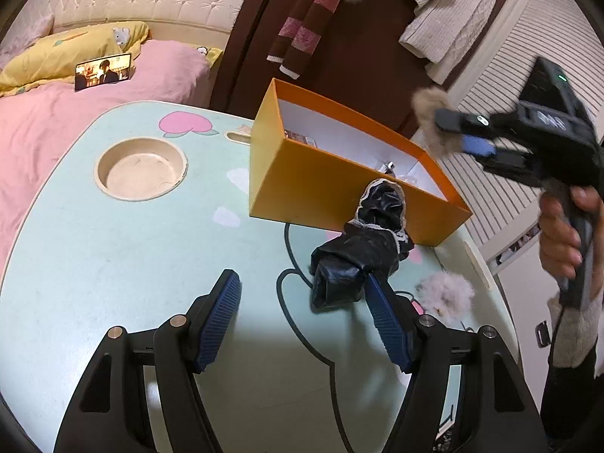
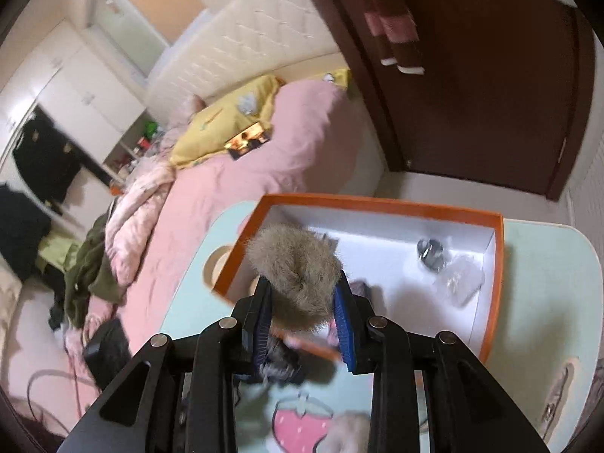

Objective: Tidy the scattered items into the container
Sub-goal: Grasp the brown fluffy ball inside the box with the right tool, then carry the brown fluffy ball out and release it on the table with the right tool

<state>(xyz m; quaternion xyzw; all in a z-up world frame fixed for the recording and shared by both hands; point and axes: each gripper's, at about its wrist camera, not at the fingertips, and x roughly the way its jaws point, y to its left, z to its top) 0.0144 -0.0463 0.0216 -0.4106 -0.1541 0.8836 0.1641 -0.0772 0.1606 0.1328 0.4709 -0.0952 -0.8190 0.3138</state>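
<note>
Left wrist view shows an orange box [image 1: 339, 185] with a white inside, standing on a pale green counter [image 1: 113, 245] printed with pink fruit shapes. A crumpled black cloth with lace trim [image 1: 362, 249] lies on the counter, one end leaning against the box's near wall. The left gripper [image 1: 302, 313] hovers low over the counter with its blue fingers [image 1: 219, 321] spread wide apart; the right finger touches the near end of the cloth, and nothing is clamped. Just to the right, near the counter edge, sits a pale fluffy pompom [image 1: 445, 294]. Higher up at the right, a hand [image 1: 562, 234] holds the right gripper [image 1: 456, 136], whose fingers are clamped on a brown fur ball [image 1: 434, 120] above the box's far end.

Right wrist view looks down along the right gripper's fingers [image 2: 343, 324], pressed against both sides of the fur ball [image 2: 298, 275], which hangs over the near corner of the open box [image 2: 498, 264]. Inside the box lie a small shiny metal item [image 2: 430, 255] and a clear plastic piece [image 2: 458, 279]. Beyond the counter are a bed with a pink cover [image 2: 264, 173], a yellow pillow [image 2: 226, 132] and a dark brown door [image 2: 490, 87].
</note>
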